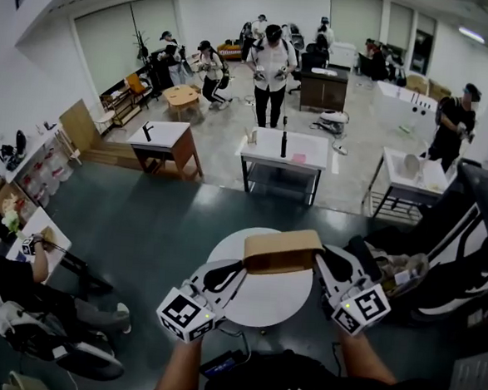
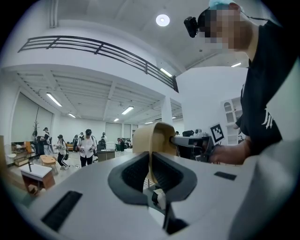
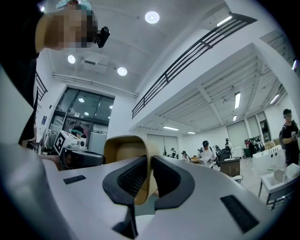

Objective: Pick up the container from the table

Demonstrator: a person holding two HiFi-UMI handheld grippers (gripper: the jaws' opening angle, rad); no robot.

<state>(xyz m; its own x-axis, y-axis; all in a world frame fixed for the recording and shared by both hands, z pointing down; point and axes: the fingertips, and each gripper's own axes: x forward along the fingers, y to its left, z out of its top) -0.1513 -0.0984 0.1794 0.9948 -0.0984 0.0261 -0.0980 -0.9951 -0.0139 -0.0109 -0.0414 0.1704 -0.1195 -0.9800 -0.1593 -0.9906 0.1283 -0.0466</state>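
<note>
So in the head view, lower middle of the frame: the left tool (image 1: pixel 239 270) is clamped on the thin tan wall at the left end of the container (image 1: pixel 282 250). You can see that wall squeezed between its jaws in the left gripper view. The right tool (image 1: pixel 319 259) is doing the same at the right end. The container hangs between them over the round white tabletop (image 1: pixel 261 310), and to me it looks clear of it.

My worry is that each tool only has a thin bit of wall. If the hands drift apart or one dips, I'd guess the wall bends or slips out, and the whole thing twists and drops back onto the tabletop.

The long axis runs left to right across the frame, tool to tool, roughly level. Can't tell which way its opening faces.
</note>
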